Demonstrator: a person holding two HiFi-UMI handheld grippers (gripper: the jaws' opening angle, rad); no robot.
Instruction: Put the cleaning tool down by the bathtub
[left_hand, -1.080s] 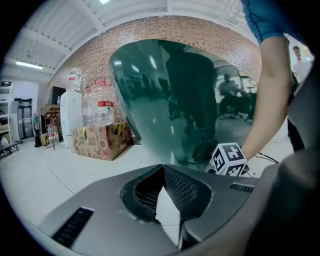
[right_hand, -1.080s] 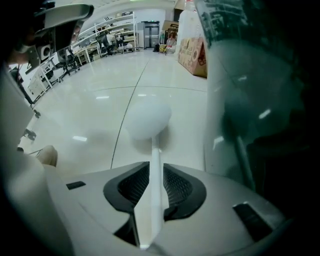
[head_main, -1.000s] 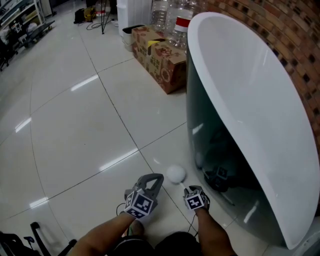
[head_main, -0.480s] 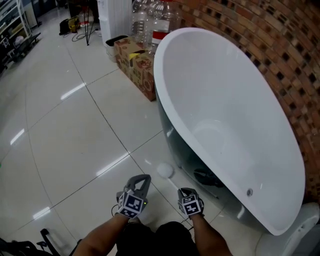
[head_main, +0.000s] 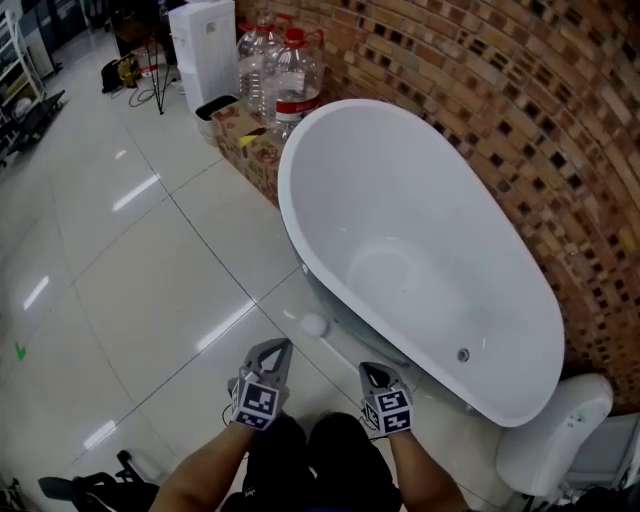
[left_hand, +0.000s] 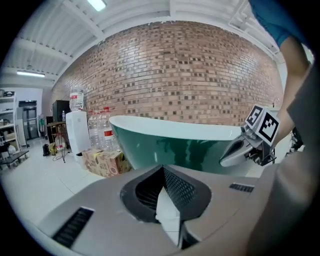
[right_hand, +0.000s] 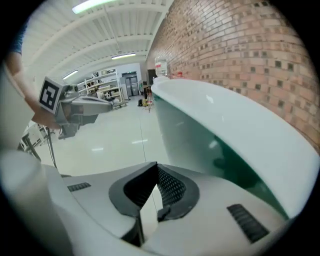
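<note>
The cleaning tool (head_main: 314, 324), a white ball head on a thin handle, lies on the floor tiles against the foot of the bathtub (head_main: 284, 190), apart from both grippers. The tub is white inside and green outside (left_hand: 175, 145) (right_hand: 220, 135). My left gripper (head_main: 281, 346) (left_hand: 163, 169) hangs above the floor just left of the tool, shut and empty. My right gripper (head_main: 368, 370) (right_hand: 155, 165) is level with it beside the tub's rim. Its jaws have just been closing with nothing between them, and they now stand shut.
Cardboard boxes (head_main: 243, 140), large water bottles (head_main: 285, 65) and a white dispenser (head_main: 205, 40) stand beyond the tub's far end. A brick wall (head_main: 500, 100) runs behind the tub. A white fixture (head_main: 555, 430) sits at lower right. A tripod (head_main: 152, 70) stands far left.
Both grippers have risen from near the floor. The tool stays lying by the tub. The right gripper's jaws have gone from open to shut.
</note>
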